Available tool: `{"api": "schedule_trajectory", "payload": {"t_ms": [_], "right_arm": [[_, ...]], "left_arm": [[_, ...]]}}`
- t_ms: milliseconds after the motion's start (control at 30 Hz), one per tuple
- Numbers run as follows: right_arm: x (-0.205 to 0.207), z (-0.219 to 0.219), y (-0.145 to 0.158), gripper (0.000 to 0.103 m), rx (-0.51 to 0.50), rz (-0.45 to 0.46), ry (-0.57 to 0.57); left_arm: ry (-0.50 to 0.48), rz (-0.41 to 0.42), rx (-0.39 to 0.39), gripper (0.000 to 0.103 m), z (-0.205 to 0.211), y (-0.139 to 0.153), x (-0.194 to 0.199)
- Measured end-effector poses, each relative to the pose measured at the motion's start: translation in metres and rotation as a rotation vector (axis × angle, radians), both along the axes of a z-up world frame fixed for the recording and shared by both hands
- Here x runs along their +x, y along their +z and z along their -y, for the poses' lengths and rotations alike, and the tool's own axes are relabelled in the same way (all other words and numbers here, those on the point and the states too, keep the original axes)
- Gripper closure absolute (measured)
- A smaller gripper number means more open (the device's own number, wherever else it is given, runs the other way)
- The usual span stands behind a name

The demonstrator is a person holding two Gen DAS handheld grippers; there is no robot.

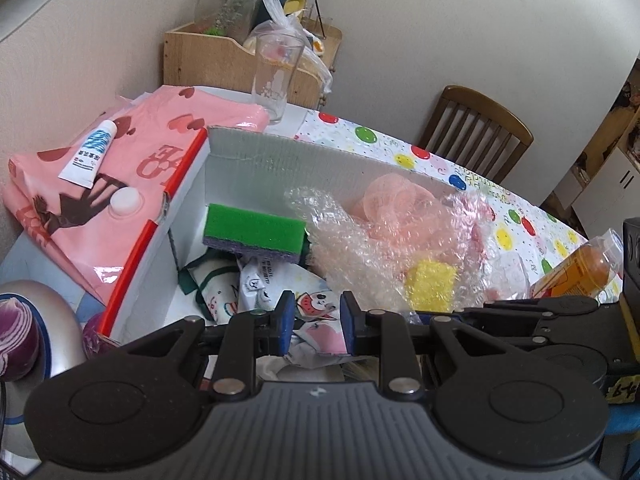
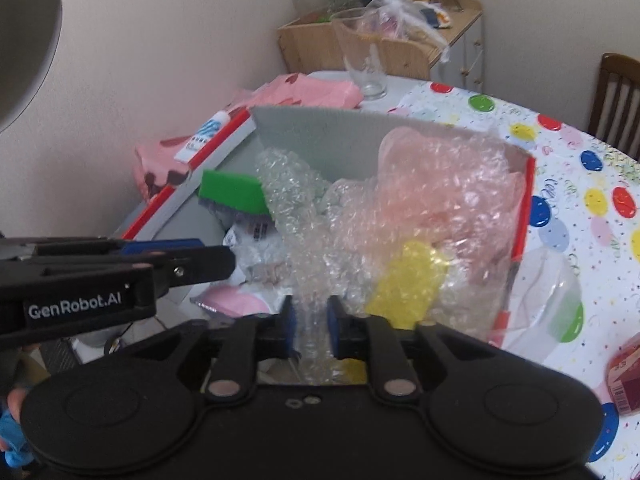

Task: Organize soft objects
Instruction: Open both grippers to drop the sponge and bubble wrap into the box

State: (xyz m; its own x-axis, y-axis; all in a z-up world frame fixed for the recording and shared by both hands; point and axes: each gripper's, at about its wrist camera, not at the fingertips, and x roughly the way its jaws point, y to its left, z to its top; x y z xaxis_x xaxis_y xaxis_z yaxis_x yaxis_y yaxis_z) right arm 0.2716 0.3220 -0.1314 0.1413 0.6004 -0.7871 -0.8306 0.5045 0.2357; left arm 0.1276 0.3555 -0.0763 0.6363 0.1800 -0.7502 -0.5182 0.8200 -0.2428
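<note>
While your box at frame centre already holds sponge, pouches and bubble wrap | right gripper narrow, wrap between its pads, grip unclear | left gripper narrow, empty | desk clutter remains.

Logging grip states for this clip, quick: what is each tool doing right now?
Left tool: part open, printed packet between its pads; grip cannot be told.
Right tool: open, bubble wrap between its pads.
</note>
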Motion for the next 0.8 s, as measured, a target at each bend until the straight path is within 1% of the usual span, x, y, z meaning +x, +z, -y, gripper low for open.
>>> {"api": "schedule_trajectory", "payload": {"t_ms": [67,133,167,200,233,300,533,667,733,767,800], "right_arm": [[-0.001,0.002,0.001,0.080,-0.004,0.016,0.002],[-0.001,0.007,0.005,0.072,0.003,0.014,0.003],[-0.002,0.010,0.007,0.071,0.012,0.011,0.002],[-0.003,0.013,0.011,0.069,0.018,0.018,-0.002],[-0.004,0.015,0.015,0.063,0.018,0.033,-0.004],[-0.006,0.020,0.021,0.059,0.025,0.046,0.005],[-0.019,0.046,0.048,0.054,0.057,0.102,0.011],[-0.025,0.063,0.061,0.051,0.080,0.123,-0.001],[-0.028,0.075,0.070,0.046,0.097,0.139,-0.011],[-0.030,0.082,0.074,0.045,0.111,0.142,-0.016],[-0.031,0.089,0.078,0.044,0.124,0.148,-0.022]], "left_arm": [[-0.003,0.001,0.003,0.079,0.002,0.000,0.000],[-0.007,0.002,0.006,0.079,0.005,0.001,-0.001],[-0.007,0.007,0.008,0.079,0.006,0.002,-0.001],[-0.007,0.011,0.010,0.079,0.006,0.003,-0.002],[-0.006,0.014,0.014,0.079,0.008,0.005,-0.003],[-0.006,0.011,0.028,0.079,0.011,0.008,-0.003],[-0.026,0.021,0.083,0.079,0.028,0.022,-0.007],[-0.053,0.051,0.073,0.079,0.037,0.031,-0.013],[-0.065,0.070,0.071,0.072,0.044,0.037,-0.017],[-0.072,0.078,0.074,0.061,0.048,0.040,-0.018],[-0.079,0.084,0.078,0.045,0.052,0.043,-0.020]]}}
